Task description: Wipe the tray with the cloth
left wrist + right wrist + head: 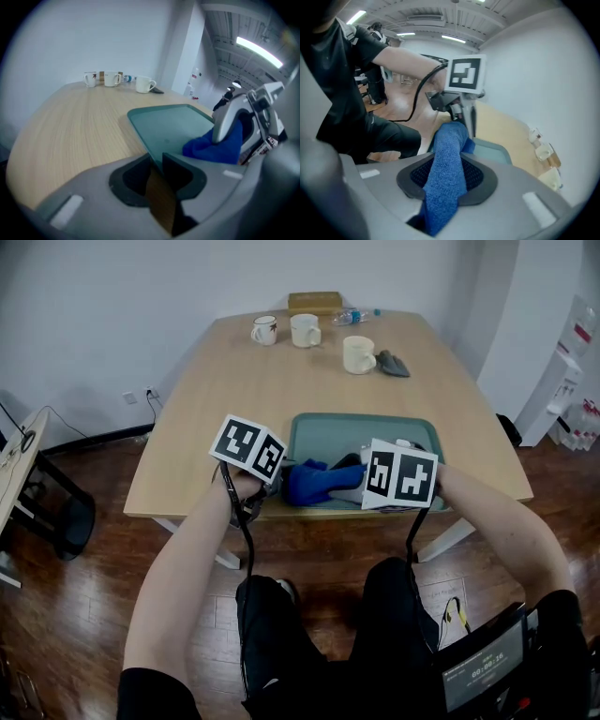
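A teal tray [328, 432] lies on the wooden table close to its near edge. My left gripper [275, 486] is shut on the rim of the tray's near left corner; in the left gripper view the rim [140, 133] runs straight in between the jaws of the left gripper [157, 169]. A blue cloth [312, 481] rests in the tray's near left part. My right gripper [351, 487] is shut on it, and the cloth [446, 164] fills the gap between the jaws of the right gripper [443, 180]. The cloth's free end hangs down close to the left gripper [461, 110].
Three white mugs [265, 330] [305, 331] [358, 354] stand at the table's far end, with a grey rag [393, 363], a water bottle [354, 316] and a wooden box [315, 303]. A small desk [21, 465] stands left, a white rack [561, 381] right.
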Motion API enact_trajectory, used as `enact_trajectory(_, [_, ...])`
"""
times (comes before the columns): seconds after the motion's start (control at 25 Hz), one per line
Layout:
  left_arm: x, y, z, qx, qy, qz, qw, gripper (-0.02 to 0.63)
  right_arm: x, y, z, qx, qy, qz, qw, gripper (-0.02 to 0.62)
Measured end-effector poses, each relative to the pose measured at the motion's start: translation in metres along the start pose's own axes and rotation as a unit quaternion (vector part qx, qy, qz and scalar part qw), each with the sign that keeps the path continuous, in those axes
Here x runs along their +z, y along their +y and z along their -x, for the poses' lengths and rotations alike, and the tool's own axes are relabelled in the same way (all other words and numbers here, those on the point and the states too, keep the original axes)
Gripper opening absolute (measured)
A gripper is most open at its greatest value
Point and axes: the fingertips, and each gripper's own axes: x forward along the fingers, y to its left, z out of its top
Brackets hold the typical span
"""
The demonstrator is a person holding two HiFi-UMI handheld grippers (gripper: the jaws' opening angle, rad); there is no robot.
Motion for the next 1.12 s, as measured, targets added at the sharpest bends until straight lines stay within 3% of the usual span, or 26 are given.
enact_trajectory(0.2, [0.001, -0.002, 0.0, 0.003, -0.001, -0.006, 1.0, 0.086, -0.036, -0.08, 0.004, -0.074, 0.022, -0.046, 0.996, 0.109])
enact_trajectory(0.4, [-0.002, -0.001, 0.002, 0.007, -0.004, -0.009, 0.9999, 0.086, -0.074, -0.14, -0.007, -0.1, 0.062, -0.091, 0.989, 0.109])
enact_trajectory(0.52, [-0.002, -0.004, 0.001, 0.005, -0.002, -0.01, 0.9999, 0.086, -0.084, -0.156, -0.007, -0.11, 0.06, -0.125, 0.984, 0.109])
enact_trajectory(0.72, [-0.001, -0.003, 0.002, 0.005, -0.001, -0.012, 0.9999, 0.086, -0.085, -0.144, -0.009, -0.086, 0.039, -0.136, 0.986, 0.109])
enact_trajectory(1.12, [-0.001, 0.001, 0.0, 0.01, 0.0, -0.011, 0.9999, 0.086, -0.072, -0.046, 0.015, -0.004, 0.005, -0.1, 0.995, 0.109])
